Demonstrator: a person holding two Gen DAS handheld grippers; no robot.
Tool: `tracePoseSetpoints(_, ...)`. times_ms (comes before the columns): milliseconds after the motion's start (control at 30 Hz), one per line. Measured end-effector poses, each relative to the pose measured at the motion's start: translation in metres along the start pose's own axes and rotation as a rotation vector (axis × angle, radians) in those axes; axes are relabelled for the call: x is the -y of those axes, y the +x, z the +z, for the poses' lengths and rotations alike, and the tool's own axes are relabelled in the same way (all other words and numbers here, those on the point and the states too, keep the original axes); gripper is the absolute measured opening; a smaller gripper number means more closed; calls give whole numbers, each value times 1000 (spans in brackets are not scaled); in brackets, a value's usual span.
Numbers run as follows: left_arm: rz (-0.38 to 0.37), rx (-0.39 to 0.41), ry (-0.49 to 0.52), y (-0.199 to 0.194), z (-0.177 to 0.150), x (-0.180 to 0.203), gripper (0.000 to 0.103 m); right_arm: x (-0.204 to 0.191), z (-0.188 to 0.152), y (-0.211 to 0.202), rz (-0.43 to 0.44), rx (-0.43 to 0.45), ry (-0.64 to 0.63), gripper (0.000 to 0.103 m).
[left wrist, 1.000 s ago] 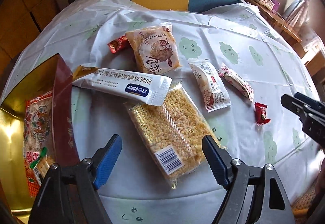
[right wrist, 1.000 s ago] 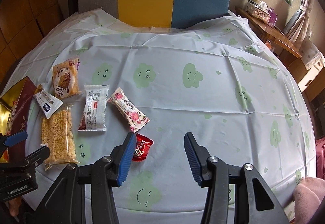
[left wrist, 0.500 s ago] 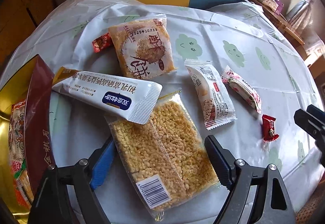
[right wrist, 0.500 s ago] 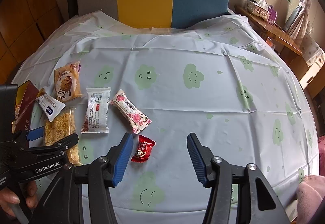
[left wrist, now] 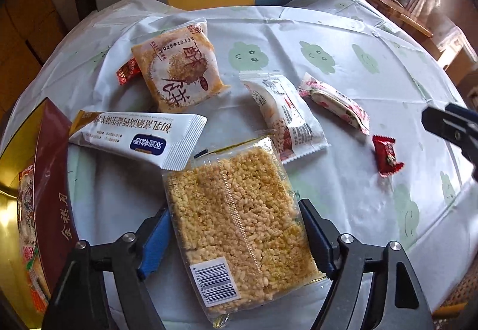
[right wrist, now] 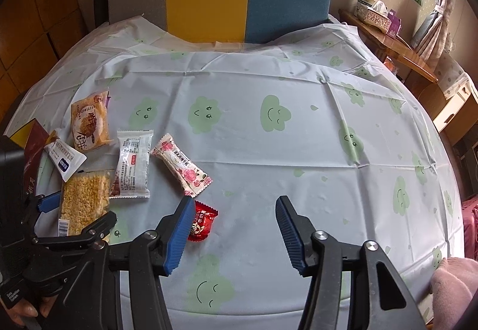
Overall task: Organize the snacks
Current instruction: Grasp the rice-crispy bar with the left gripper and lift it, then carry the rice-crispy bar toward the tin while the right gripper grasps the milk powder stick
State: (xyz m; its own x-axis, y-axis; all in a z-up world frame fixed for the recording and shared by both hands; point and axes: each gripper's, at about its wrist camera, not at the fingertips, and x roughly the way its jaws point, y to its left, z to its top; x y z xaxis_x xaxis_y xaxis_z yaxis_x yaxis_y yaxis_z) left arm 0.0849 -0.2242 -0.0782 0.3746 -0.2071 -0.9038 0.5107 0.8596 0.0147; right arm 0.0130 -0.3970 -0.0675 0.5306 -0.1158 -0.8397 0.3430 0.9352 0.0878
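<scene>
Two grippers are working over our desk (right wrist: 269,150): the left gripper (left wrist: 236,237) is straddling the clear rice-crisp packet (left wrist: 239,225), its jaws having just closed a little, pads at the packet's edges though we cannot tell whether they press. The right gripper (right wrist: 233,228) is hovering open, with the red candy (right wrist: 201,224) lying just beside its left finger.

red candy (left wrist: 129,71) half hidden behind orange packet (left wrist: 179,67), box (left wrist: 35,180) cut off left
</scene>
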Motion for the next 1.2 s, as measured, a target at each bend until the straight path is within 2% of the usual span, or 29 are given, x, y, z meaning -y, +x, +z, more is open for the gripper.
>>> tracePoseSetpoints(233,-24,48,95,-26,-49,7,80,-29,-3,-20,-24,122,-153,57)
tracePoseSetpoints(500,-60,87,218,-48,-97,16,80,-62,-14,-25,-23,173,-325,57)
tracePoseSetpoints(767,-71,110,177,-44,-105,-5,81,-83,-26,-18,-4,153,-425,57)
tracePoseSetpoints(1000,-86,152,171,-52,-116,-7,81,-84,-28,-10,8,127,-425,57)
tracePoseSetpoints(1133,-62,178,197,-58,-122,-4,81,-82,-26,-10,85,102,-383,56)
tracePoseSetpoints(1200,-56,195,213,-61,-126,-2,81,-88,-25,-11,142,88,-391,50)
